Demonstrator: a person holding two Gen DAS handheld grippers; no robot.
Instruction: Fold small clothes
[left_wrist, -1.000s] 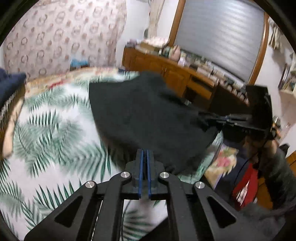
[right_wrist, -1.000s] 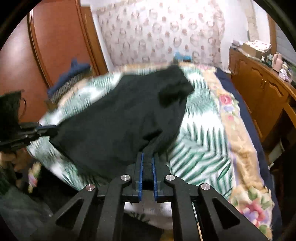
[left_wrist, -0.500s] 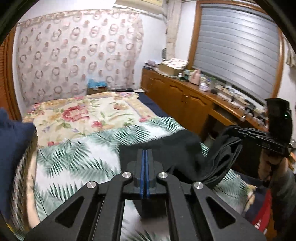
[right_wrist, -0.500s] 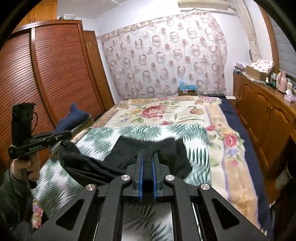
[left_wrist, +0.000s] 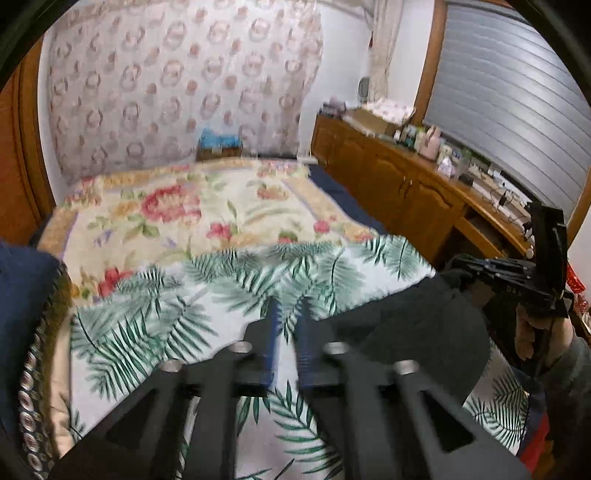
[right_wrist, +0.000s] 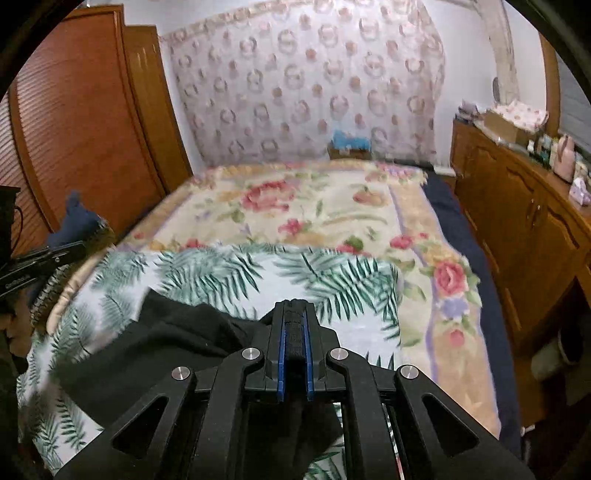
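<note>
Left gripper (left_wrist: 286, 328) has released the black garment (right_wrist: 159, 343) beside the wooden cabinets (left_wrist: 399, 192).

left hand-held gripper (left_wrist: 286, 328) jaws parted and empty, right hand-held gripper (right_wrist: 294, 332) clamped on dark cloth

We let go with the left gripper (left_wrist: 286, 332): its fingers, closed on the dark cloth (right_wrist: 155, 350) a moment earlier, parted with nothing between them. The cloth, spread wide over the bed (right_wrist: 332, 210) a second ago, dropped into a bunched heap at the near edge.
</note>
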